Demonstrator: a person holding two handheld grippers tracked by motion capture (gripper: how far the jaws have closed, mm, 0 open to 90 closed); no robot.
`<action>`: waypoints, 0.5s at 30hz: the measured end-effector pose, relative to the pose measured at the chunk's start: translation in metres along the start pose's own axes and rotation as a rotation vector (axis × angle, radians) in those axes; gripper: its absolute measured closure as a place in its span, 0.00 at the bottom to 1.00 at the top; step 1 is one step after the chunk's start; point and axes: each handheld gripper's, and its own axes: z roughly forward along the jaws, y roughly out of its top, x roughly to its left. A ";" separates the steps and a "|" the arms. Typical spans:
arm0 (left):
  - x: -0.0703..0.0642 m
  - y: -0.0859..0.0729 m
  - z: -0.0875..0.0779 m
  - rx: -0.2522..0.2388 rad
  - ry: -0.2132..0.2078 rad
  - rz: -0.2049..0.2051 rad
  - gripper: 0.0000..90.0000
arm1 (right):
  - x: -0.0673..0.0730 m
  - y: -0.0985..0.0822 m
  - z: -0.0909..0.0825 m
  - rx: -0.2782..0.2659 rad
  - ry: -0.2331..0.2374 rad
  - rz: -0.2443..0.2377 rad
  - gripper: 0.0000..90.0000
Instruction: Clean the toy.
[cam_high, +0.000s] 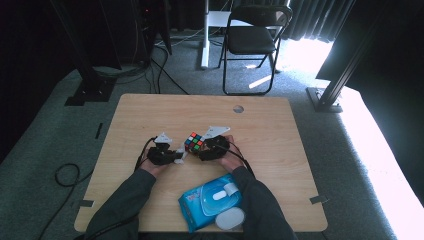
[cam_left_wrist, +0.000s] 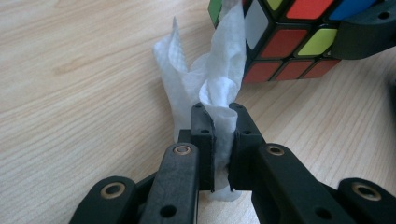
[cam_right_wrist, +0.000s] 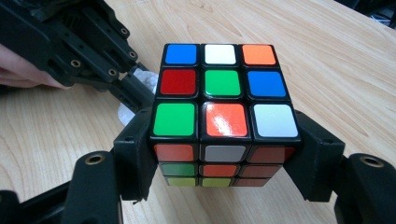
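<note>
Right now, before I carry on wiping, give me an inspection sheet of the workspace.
Surface: wooden table, round hole at far edge.
Job's things: puzzle cube clamped in right gripper; white wipe pinched in left gripper, its loose end against the cube.
Clutter: blue wet-wipe pack with white lid, near edge.
Grippers: left shut on the wipe; right shut on the cube's sides.
Cables: one trails from each gripper toward the person's sleeves; more lie on the floor.
Surroundings: folding chair beyond the table, dark curtains, grey carpet.
</note>
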 end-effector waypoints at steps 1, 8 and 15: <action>-0.001 0.000 0.000 -0.005 -0.001 0.000 0.92 | 0.000 0.000 0.000 0.001 -0.003 0.002 0.38; -0.004 0.002 0.001 -0.021 0.007 0.003 0.92 | -0.002 0.003 -0.003 -0.001 -0.007 0.011 0.38; -0.009 0.005 0.002 -0.056 0.016 -0.001 0.92 | -0.005 0.007 -0.005 0.000 -0.001 0.024 0.38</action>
